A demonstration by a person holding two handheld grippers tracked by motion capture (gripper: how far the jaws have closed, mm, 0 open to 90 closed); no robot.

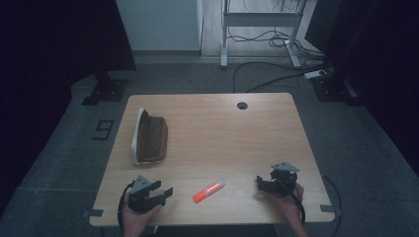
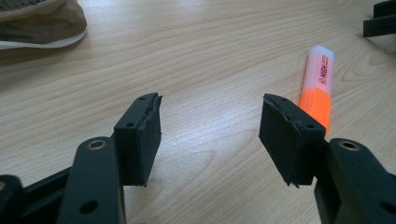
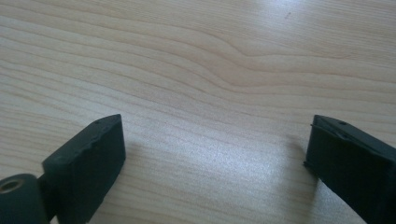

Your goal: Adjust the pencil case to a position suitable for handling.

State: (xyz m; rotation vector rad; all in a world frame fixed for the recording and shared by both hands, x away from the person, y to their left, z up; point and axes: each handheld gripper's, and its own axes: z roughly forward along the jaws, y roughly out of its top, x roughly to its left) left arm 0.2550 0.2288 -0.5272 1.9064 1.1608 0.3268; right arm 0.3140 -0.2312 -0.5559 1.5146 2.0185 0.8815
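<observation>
— Listing what is lying on the table [image 1: 247, 133]: what are you logging first?

— I am logging item one, an orange highlighter [image 1: 209, 191] with a pale cap, lying flat near my edge, between my two grippers and touching neither. Item two, a brown pouch [image 1: 150, 138] with a white edge, is resting well apart from it toward the far left.

— What are the gripper views adding?

— My left gripper [image 2: 210, 135] is standing released, jaws spread over bare wood; its view is giving me the lettering on the highlighter [image 2: 318, 86], just beyond the jaw on the right, and a corner of the pouch [image 2: 42, 21] at the top left. The high view is too coarse for that print. My right gripper [image 3: 212, 154] is also hanging open, and its view is offering wood grain between the jaws.

— And the hands?

— I am seeing my left hand [image 1: 136, 215] and my right hand [image 1: 289, 205] from above, each wrapping its tool at the near edge.

— Surface and room?

— I am noting light wood with a dark grommet hole [image 1: 241, 105] near the far edge, grey carpet [image 1: 64, 148] around, cables [image 1: 267, 74] trailing beyond, and a white metal frame [image 1: 259, 22] at the back.
</observation>
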